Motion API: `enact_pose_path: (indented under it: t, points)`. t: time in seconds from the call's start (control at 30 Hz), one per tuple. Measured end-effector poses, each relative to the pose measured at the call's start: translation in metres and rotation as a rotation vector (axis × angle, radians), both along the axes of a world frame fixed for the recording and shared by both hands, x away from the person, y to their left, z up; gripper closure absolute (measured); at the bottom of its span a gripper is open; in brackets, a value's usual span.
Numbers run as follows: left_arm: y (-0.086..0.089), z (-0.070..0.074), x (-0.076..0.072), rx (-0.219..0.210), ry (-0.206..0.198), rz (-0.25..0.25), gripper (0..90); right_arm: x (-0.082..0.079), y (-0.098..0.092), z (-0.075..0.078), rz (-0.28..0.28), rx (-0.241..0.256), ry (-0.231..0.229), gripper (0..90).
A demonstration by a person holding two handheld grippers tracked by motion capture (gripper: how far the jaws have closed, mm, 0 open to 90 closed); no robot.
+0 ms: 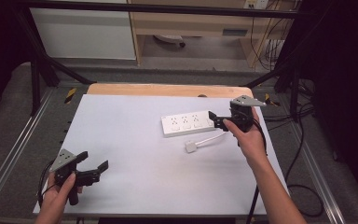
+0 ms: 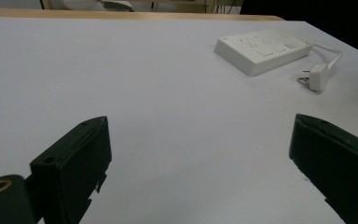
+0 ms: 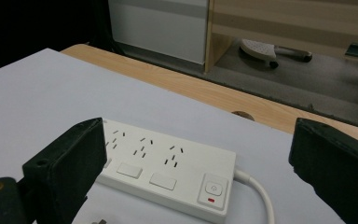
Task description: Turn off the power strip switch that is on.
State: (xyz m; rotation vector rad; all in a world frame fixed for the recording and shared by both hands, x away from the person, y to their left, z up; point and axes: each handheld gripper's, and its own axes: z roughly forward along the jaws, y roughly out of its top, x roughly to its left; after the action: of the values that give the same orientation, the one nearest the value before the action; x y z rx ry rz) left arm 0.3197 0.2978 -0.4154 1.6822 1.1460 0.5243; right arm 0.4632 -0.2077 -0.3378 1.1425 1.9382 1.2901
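A white power strip point(image 1: 186, 123) with three socket groups lies flat on the white table top point(image 1: 135, 186), right of centre. Its cable curls from the right end to a white plug point(image 1: 190, 147) lying just in front of it. My right gripper point(image 1: 216, 120) hovers open at the strip's right end, jaws pointing left and holding nothing. In the right gripper view the power strip point(image 3: 168, 168) sits between and below the wide jaws of the right gripper point(image 3: 198, 126), switch end nearest. My left gripper point(image 1: 94, 160) is open near the front left corner, far from the power strip point(image 2: 261, 51) and plug point(image 2: 317, 77).
A wooden strip point(image 1: 168, 89) borders the table's far edge. Black frame bars point(image 1: 42, 60) stand at the far corners, and cables point(image 1: 303, 154) trail on the floor to the right. A white cabinet point(image 1: 84, 32) and a wooden shelf unit point(image 1: 191, 23) stand behind the table.
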Motion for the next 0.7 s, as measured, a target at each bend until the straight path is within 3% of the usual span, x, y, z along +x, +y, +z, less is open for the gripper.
enact_pose_path:
  t: [0.4,0.7]
  points:
    - [0.001,-0.002,0.001,0.007,0.007,0.006,5.5,0.015,0.003,-0.001,-0.037,0.007,0.038,5.2]
    - [-0.002,-0.001,0.001,0.009,0.009,-0.006,5.5,0.023,0.007,-0.002,-0.033,0.020,0.056,4.7]
